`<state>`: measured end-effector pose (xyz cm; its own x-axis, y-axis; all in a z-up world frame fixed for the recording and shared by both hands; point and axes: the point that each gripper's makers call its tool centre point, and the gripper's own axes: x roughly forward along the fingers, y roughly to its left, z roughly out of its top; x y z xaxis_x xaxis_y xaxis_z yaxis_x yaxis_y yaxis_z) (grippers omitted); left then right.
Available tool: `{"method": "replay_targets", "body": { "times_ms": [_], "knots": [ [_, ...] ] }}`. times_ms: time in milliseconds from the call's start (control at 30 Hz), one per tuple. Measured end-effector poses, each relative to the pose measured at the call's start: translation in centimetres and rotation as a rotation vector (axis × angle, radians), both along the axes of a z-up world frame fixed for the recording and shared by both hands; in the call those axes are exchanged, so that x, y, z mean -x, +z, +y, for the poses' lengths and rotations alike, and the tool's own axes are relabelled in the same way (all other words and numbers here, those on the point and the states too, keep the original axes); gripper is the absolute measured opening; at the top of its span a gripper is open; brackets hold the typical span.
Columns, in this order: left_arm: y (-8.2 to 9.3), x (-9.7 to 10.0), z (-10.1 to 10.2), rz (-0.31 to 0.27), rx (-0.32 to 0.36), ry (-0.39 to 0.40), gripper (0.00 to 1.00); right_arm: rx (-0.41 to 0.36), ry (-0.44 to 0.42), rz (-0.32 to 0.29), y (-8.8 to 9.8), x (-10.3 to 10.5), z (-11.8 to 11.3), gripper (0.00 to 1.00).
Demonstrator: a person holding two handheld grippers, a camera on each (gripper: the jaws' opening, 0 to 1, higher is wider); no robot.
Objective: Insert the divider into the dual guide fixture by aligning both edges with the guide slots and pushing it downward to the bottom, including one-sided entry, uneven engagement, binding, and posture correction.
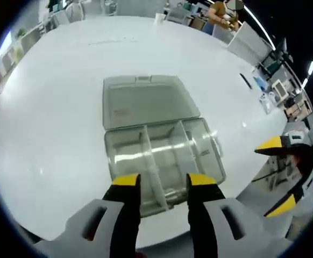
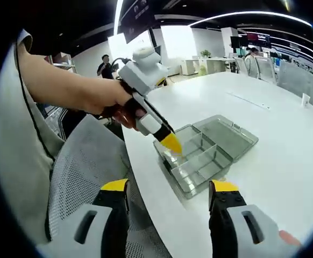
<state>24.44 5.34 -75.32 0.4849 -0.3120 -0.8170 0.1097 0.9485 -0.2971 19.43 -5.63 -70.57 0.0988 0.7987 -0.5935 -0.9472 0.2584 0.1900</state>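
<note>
While the clear plastic compartment box (image 1: 156, 156) with its lid laid open sits on the white desk (image 1: 54, 129) just ahead of the left claw (image 1: 163, 181), both claws gape wide and empty; the right claw (image 2: 170, 189) hangs back, likely awaiting alignment.

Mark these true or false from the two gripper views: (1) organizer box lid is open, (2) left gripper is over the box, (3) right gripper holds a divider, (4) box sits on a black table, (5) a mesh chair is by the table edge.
1. True. The clear box has its lid folded back flat on the table.
2. True. The left gripper hovers over the box's compartments.
3. False. The right gripper is open, with nothing between its fingers.
4. False. The table is white.
5. True. A grey mesh chair stands at the table's near edge in the right gripper view.
</note>
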Motion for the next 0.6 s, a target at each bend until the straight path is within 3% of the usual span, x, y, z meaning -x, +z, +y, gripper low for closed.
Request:
{"method": "replay_targets", "body": {
  "times_ms": [200, 600],
  "knots": [
    [1.3, 0.2, -0.2, -0.068, 0.026, 0.012, 0.34, 0.002, 0.016, -0.007, 0.0, -0.1, -0.3, 0.57],
    [3.1, 1.8, -0.1, -0.144, 0.077, 0.049, 0.35, 0.007, 0.038, -0.013, 0.3, 0.3, -1.1, 0.57]
  ]
}}
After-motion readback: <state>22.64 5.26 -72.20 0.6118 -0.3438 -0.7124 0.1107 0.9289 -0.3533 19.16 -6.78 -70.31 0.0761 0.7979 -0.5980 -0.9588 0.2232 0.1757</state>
